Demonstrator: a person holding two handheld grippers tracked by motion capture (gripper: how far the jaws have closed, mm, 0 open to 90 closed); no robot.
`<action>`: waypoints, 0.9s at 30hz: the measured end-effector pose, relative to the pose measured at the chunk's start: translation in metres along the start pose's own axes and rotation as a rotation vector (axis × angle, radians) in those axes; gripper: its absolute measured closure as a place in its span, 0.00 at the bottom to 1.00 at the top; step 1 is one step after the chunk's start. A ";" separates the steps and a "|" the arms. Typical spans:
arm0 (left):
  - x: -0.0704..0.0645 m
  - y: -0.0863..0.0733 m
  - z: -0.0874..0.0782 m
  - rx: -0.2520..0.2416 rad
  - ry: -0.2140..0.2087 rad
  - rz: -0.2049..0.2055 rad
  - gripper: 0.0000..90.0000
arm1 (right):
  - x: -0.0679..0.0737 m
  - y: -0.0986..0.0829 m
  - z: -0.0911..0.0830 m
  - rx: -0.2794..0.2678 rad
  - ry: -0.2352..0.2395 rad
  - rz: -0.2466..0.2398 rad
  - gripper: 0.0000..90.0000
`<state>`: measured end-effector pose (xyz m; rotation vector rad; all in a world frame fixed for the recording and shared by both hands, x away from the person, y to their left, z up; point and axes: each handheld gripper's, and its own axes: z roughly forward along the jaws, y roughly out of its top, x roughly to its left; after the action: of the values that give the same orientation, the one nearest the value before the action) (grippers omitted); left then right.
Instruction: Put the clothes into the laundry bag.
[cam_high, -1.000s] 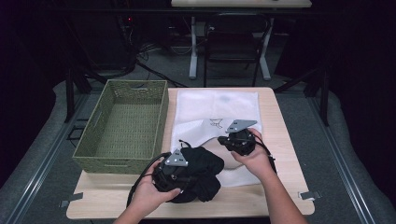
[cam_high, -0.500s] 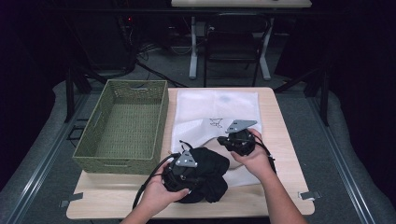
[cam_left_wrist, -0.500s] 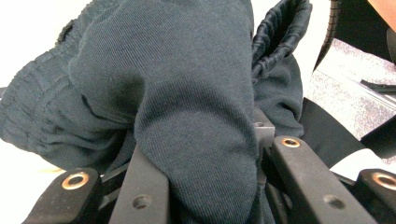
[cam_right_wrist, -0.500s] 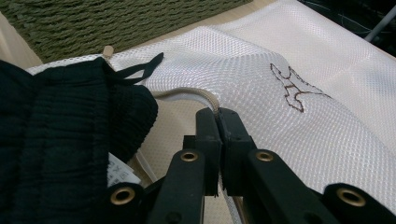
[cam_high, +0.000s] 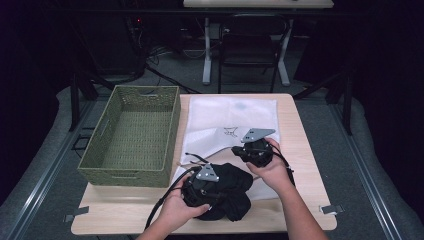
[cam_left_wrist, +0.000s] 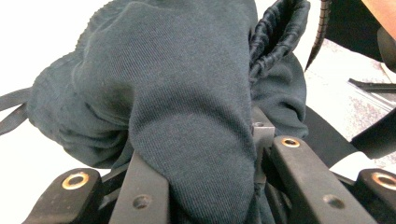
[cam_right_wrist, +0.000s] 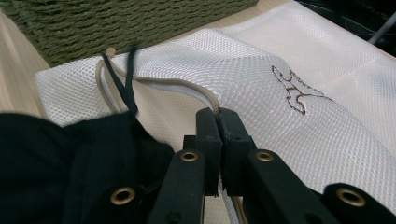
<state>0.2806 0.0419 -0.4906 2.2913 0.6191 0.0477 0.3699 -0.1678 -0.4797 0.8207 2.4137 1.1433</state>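
Observation:
A dark, bunched garment with a drawstring lies at the near edge of a white mesh bag on the wooden table. My left gripper is shut on a fold of this garment, and the cloth drapes over its jaws and hides the tips of the left gripper. My right gripper is shut on the corded rim of the mesh bag, with the right gripper pinching the hem just beside the garment. A small dark emblem marks the bag.
A green woven basket stands on the left half of the table, touching the bag's left side; its wall fills the top of the right gripper view. Chairs and desk legs stand beyond the table's far edge.
My left gripper has carried the garment a little to the right, closer to the right gripper. The right gripper has kept its hold in the same place.

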 end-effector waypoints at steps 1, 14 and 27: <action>0.000 0.000 0.002 -0.003 -0.006 0.003 0.78 | 0.000 0.000 0.000 0.002 -0.001 -0.002 0.98; 0.003 -0.006 0.015 0.004 0.012 -0.014 0.78 | -0.002 0.000 -0.003 -0.007 -0.009 0.003 0.98; 0.008 -0.013 0.021 -0.001 0.017 -0.045 0.78 | -0.002 0.003 -0.009 -0.022 -0.023 -0.001 0.98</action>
<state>0.2864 0.0395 -0.5155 2.2776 0.6791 0.0461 0.3681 -0.1732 -0.4720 0.8208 2.3787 1.1522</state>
